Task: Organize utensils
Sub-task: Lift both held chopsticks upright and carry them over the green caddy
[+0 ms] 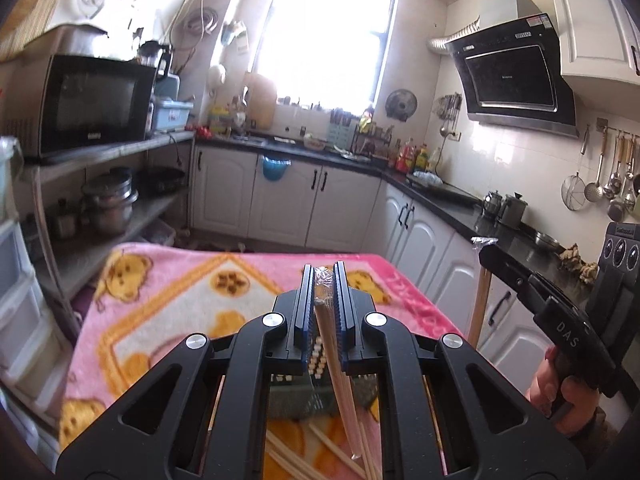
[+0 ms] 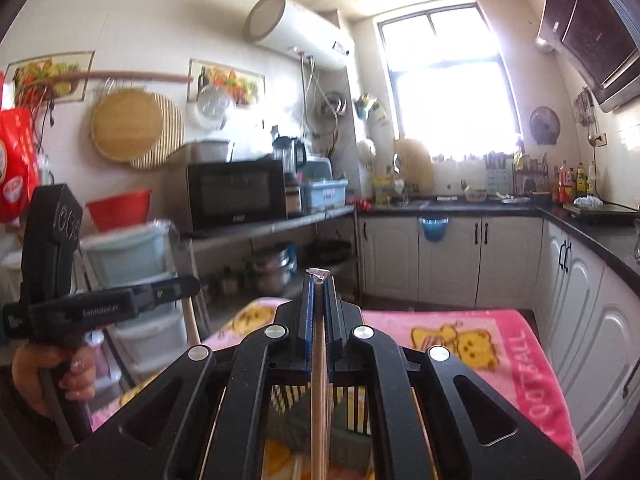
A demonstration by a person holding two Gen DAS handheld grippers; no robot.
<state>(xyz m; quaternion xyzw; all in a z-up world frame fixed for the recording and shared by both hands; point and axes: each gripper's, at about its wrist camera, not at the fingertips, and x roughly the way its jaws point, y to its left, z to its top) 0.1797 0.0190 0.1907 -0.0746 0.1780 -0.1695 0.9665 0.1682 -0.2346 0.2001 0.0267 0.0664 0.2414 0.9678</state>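
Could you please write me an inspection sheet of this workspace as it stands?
Surface: pink bear-print blanket covers the table.
Job's things: wrapped chopsticks in left gripper; another wrapped pair in right gripper; loose chopsticks and a mesh holder below.
Clutter: nothing seen on the blanket.
Grippers: both shut on chopsticks.
Cables: hoses hang under the water heater.
Surroundings: microwave, range hood, window.

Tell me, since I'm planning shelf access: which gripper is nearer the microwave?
Left. The left gripper sits on the side of the microwave; the right gripper is farther off, toward the black counter.
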